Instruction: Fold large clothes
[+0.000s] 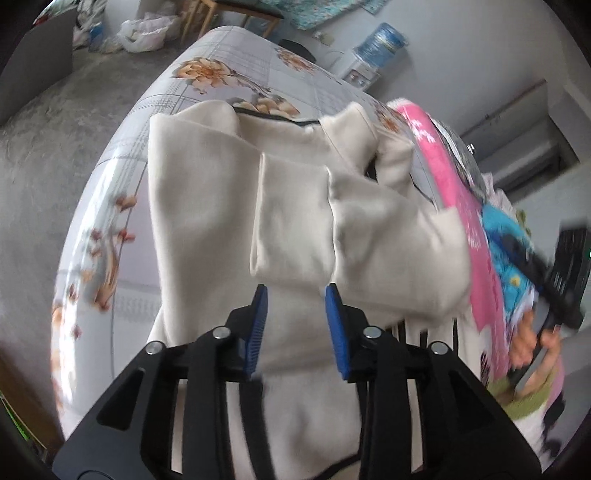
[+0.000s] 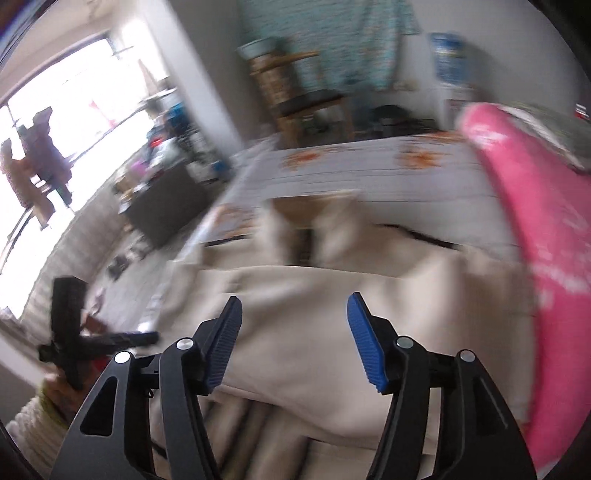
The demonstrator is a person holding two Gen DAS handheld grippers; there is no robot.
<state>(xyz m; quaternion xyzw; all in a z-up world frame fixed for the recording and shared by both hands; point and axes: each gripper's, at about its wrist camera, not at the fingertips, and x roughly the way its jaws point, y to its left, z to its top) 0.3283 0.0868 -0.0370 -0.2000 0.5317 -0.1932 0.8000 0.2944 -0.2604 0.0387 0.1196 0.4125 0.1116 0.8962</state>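
Note:
A large cream garment (image 1: 295, 206) with thin black trim lies spread on a bed with a floral sheet (image 1: 229, 66). Both sleeves are folded in across its body. My left gripper (image 1: 295, 295) hovers open just above the folded sleeve cuffs, with no cloth pinched between its blue pads. The right wrist view is blurred; there the same garment (image 2: 332, 295) fills the middle. My right gripper (image 2: 295, 301) stands wide open over it and holds nothing. From the left wrist view, the right gripper (image 1: 569, 266) shows at the far right, held by a hand (image 1: 532, 339).
A rolled pink blanket (image 1: 454, 177) lies along the bed's right side, against the garment. Beyond the bed stand a wooden chair (image 2: 306, 99), a water dispenser (image 1: 373, 55) and white plastic bags (image 1: 144, 29). Grey floor (image 1: 44, 147) lies to the left, with a dark cabinet (image 2: 166, 203).

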